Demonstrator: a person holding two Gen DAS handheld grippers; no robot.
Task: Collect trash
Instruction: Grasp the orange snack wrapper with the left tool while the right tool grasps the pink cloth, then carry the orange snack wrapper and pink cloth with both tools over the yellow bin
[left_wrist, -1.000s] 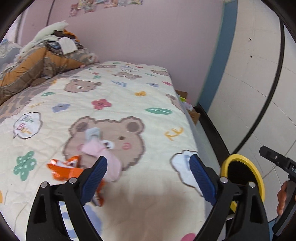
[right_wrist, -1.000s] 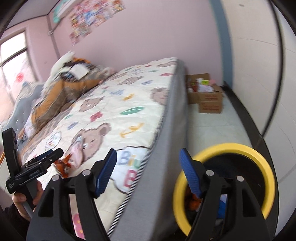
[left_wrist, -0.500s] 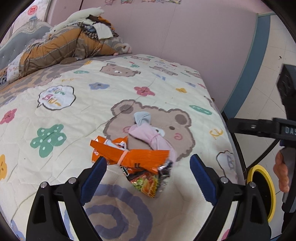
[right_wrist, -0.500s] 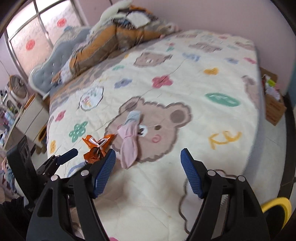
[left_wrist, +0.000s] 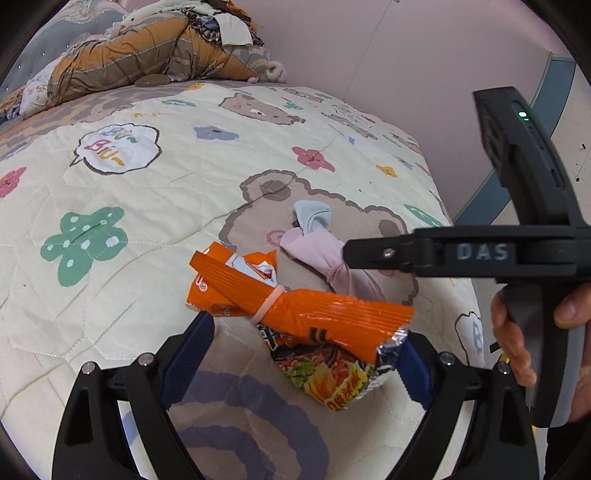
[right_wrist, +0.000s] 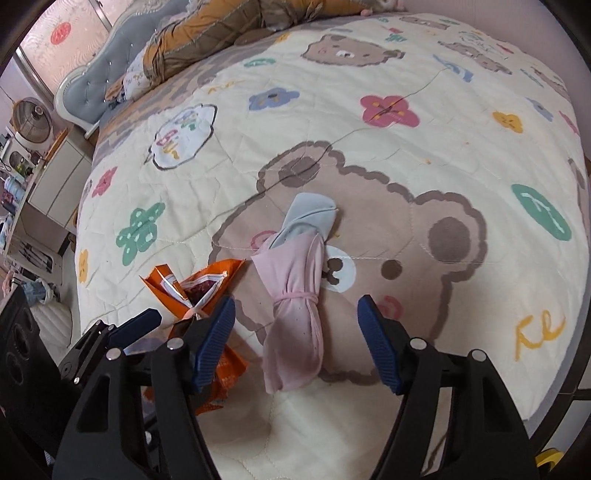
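Moved since earlier: both grippers have swung off the floor-side bin view and closed in over the quilt; the orange wrapper, half a second ago ahead of the left gripper, now lies between its fingers.
Left gripper (left_wrist: 301, 350): spread wide, blue pads on either side of the orange snack wrapper (left_wrist: 295, 310), not yet pinching it.
Right gripper (right_wrist: 295, 341): spread wide, poised over the pink cloth bundle (right_wrist: 295, 310), which lies in the gap without touching either pad.
Wrapper: crumpled, cinched with a rubber band (left_wrist: 271, 300), lying on the bear-print quilt (left_wrist: 147, 192) near the bed's near edge; a second printed noodle packet (left_wrist: 328, 380) sticks out beneath it.
Bundle: pink cloth tied at the waist, a pale blue piece (right_wrist: 310, 214) at its far end, just right of the wrapper on the printed bear's face.
Risk, left: the foil looks slick and springy; closing on the loose flared end could let it slide out, or lift one packet and leave the other.
Risk, right: the two grippers are close together, so closing at once could knock fingers; the soft cloth may sag out of a shallow pinch.
Hard to tell: whether the bundle is trash or clothing.
Cut off: only a yellow sliver (right_wrist: 550, 456), probably the bin rim, shows at the right view's lower corner; the wrapper's near end is hidden behind the right gripper's left finger.
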